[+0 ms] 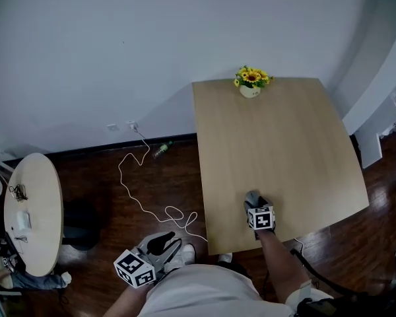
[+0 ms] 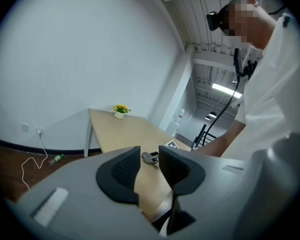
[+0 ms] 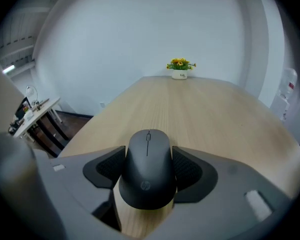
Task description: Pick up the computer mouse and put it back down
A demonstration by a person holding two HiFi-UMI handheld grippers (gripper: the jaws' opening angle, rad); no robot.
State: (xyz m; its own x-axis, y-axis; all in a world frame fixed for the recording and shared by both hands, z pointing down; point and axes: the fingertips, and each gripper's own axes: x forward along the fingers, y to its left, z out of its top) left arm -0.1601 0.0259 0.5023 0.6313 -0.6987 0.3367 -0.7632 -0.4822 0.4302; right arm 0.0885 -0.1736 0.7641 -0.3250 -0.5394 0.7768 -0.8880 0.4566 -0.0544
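Observation:
A dark grey computer mouse (image 3: 147, 169) sits between the two black pads of my right gripper (image 3: 148, 151), and both pads press against its sides. In the head view the mouse (image 1: 252, 196) and the right gripper (image 1: 254, 202) are over the near part of the light wooden table (image 1: 277, 131), close to its front edge. I cannot tell whether the mouse rests on the wood or hangs just above it. My left gripper (image 1: 164, 242) hangs off the table's near left corner, over the floor. Its jaws (image 2: 150, 156) stand a little apart with nothing between them.
A small pot of yellow flowers (image 1: 251, 81) stands at the table's far edge. A white cable (image 1: 135, 190) and a green bottle (image 1: 162, 150) lie on the dark floor to the left. Further left is a round side table (image 1: 36, 210) with small items.

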